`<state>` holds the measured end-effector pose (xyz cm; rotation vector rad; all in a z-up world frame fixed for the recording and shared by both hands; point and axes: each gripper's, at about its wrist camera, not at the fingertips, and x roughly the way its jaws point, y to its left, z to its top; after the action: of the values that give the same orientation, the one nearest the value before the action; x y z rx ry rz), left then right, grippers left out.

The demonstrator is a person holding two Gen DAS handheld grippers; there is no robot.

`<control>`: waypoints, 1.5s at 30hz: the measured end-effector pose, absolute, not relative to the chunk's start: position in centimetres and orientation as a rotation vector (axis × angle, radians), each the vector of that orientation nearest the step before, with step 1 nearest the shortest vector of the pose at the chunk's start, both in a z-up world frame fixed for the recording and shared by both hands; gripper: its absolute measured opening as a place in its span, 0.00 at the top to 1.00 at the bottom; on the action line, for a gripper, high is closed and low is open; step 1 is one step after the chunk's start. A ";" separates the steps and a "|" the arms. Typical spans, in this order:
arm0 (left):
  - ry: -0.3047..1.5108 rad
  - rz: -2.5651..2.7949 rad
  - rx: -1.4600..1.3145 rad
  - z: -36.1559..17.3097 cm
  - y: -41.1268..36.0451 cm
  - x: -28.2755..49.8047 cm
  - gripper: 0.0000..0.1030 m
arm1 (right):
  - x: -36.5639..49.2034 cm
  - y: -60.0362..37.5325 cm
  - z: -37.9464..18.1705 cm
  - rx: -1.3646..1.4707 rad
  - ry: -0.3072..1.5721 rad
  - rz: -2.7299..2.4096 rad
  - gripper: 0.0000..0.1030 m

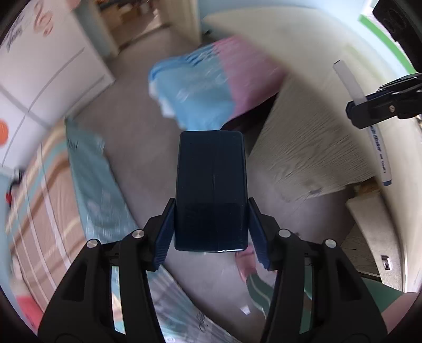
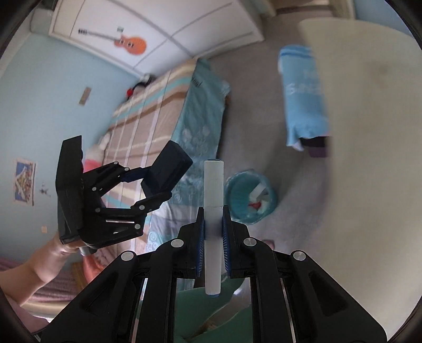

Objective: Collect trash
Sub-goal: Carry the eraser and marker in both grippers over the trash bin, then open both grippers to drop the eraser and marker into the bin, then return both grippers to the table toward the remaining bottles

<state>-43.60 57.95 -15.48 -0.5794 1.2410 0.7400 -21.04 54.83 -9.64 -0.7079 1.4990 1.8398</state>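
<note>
Left wrist view: left tool (image 1: 212, 232) pinching a dark blue rectangular box (image 1: 211, 190) between 2 ribbed blue pads (image 1: 164, 237), box upright and projecting past the fingertips over the grey floor (image 1: 137, 124). Beyond the box, a blurred chair draped in a blue-and-pink cover (image 1: 208, 87), tucked against the edge of a cream surface (image 1: 303, 42). At the right edge, right tool (image 1: 369, 109) pressed onto a white marker (image 1: 361, 105) with a blue tip, blue lettering along its barrel. Left of the floor strip, a bed with a striped blanket (image 1: 37, 190) and a teal sheet (image 1: 97, 184) hanging over its side.

Right wrist view: right tool (image 2: 213, 229) clamped tight on the same white marker (image 2: 213, 211), barrel standing upright between the pads, both ends sticking out. Just right of the marker, on the floor (image 2: 250, 118) beside the bed's side edge, a teal-lined trash bin (image 2: 250, 196) holding white and red scraps. Left tool (image 2: 155, 184) at the left, gripping the dark box (image 2: 168, 168) above the bed's teal sheet (image 2: 200, 118), bare forearm (image 2: 39, 266) behind it. Guitar sticker (image 2: 126, 42) on the white wardrobe (image 2: 184, 23).
</note>
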 end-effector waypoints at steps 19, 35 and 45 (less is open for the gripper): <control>1.445 0.782 -0.849 -32.6 61.4 -54.4 0.24 | -40.6 62.1 -28.7 -1.120 1.650 1.668 0.40; 1.380 0.672 -0.695 -25.0 60.0 -51.0 0.18 | -26.5 55.9 -16.4 -0.725 1.601 1.712 0.40; 1.240 0.285 -0.297 -12.0 52.9 -31.2 0.11 | -6.8 38.3 -6.5 -0.337 1.385 1.473 0.32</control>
<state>-31.21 52.93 -12.04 -0.2969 1.2396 0.2853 -6.80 38.35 -6.55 -0.3366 1.3852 1.4731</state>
